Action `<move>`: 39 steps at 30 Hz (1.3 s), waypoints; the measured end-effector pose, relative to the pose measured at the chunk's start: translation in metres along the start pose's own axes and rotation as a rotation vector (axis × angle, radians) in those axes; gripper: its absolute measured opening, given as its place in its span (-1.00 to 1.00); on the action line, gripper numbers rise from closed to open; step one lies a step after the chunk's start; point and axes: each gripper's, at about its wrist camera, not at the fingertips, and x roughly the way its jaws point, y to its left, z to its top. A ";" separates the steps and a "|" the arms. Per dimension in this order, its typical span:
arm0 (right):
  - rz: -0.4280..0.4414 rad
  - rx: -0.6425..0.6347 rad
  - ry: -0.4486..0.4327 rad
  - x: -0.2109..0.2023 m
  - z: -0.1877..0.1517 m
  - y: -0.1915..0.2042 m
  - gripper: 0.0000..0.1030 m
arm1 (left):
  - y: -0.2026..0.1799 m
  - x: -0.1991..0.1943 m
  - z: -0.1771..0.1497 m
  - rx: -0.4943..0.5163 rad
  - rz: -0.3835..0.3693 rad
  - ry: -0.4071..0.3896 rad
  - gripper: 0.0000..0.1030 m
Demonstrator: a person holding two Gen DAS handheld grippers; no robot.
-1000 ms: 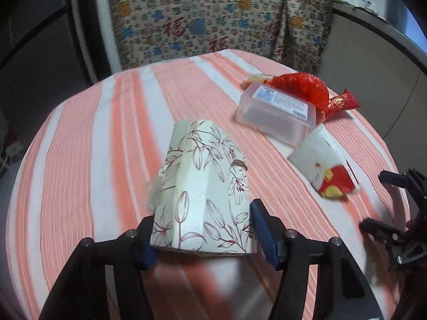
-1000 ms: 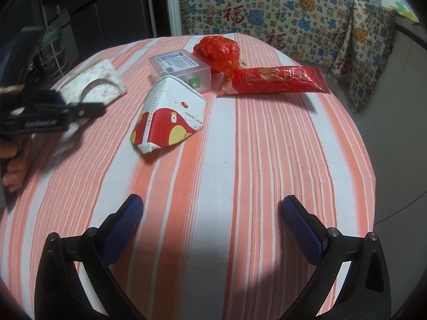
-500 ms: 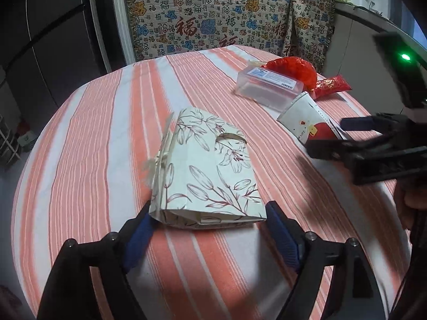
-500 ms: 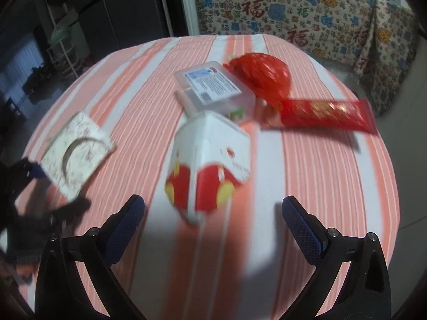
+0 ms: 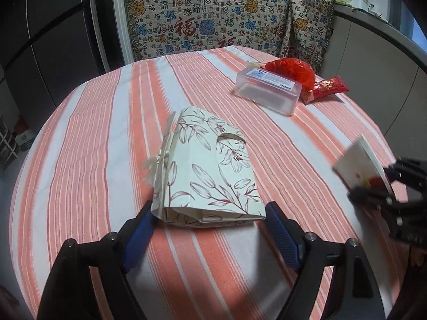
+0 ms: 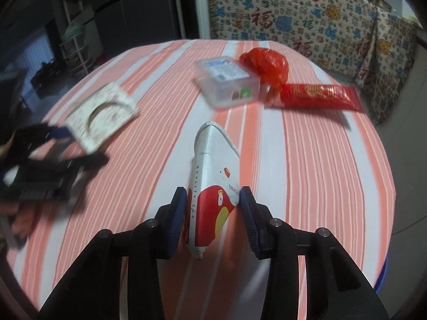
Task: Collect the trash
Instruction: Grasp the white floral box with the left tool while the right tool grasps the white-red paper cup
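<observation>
Two grippers working: right gripper [image 6: 212, 213] fingers closing around the flattened cup [image 6: 212, 184] on the bench [image 6: 307, 160], so squeeze gently, while left gripper [image 5: 209, 229] fingers sit open straddling the paper bag [image 5: 205, 170].

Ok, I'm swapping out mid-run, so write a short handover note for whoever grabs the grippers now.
Left gripper: open, jaws straddling the near end of the paper bag, which lies flat on the table; pads look just clear of it.
Right gripper: jaws closing around the flattened paper cup; the cup is between the pads, apparently in contact.
Still on the table, far side: plastic box, red bag, red packet.
Done: nothing visibly bagged yet.
Left: probably open the bag, put the cup in, then the other three items.
</observation>
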 end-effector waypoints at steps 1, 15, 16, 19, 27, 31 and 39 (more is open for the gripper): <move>0.004 -0.005 0.006 -0.004 -0.004 0.001 -0.15 | 0.002 -0.002 0.000 -0.008 -0.027 -0.003 0.62; 0.087 -0.009 0.075 -0.020 0.002 -0.001 0.54 | 0.005 -0.007 0.038 0.019 -0.159 0.038 0.62; 0.087 -0.011 0.077 -0.021 0.005 -0.002 0.54 | 0.006 -0.006 0.040 0.020 -0.171 0.045 0.62; 0.094 -0.010 0.117 -0.017 0.011 -0.004 0.55 | 0.010 -0.005 0.040 0.009 -0.199 0.058 0.61; 0.096 0.001 0.131 -0.019 0.013 -0.009 -0.51 | 0.011 -0.011 0.036 -0.004 -0.200 0.062 -0.28; 0.112 0.056 0.098 -0.031 0.010 -0.019 -0.56 | 0.004 -0.017 0.034 -0.018 -0.196 0.034 -0.34; 0.147 0.138 0.047 -0.052 0.008 -0.042 -0.56 | -0.033 -0.031 0.034 0.000 -0.211 -0.005 -0.35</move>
